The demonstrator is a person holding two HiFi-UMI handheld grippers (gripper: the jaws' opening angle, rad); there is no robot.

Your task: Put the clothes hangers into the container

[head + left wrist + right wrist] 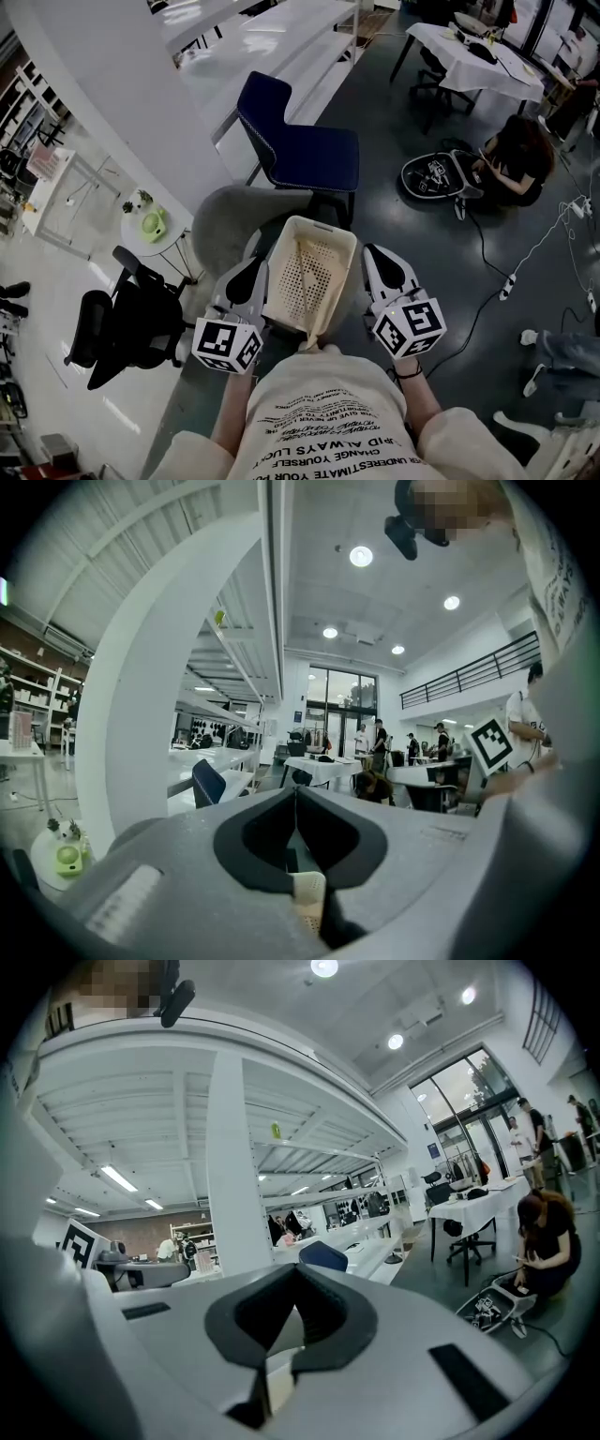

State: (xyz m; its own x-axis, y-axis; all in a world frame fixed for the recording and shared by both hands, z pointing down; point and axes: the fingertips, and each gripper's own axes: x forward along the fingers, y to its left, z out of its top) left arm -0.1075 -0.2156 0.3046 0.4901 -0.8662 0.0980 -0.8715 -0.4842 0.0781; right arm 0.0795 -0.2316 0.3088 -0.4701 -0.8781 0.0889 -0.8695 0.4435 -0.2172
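Both jaws are closed on the basket [309, 272] - left gripper [251, 274] pinches its left rim, right gripper [378, 267] its right rim, and it hangs in the air in front of the person, near a blue chair [300, 141]. Risk: each grip is a thin pinch on a narrow rim, so if the hands pull apart or one tilts, the rim could slip out and the basket would tip or drop. Can't make out any hangers - only a pale streak inside - so whatever is in there could spill.
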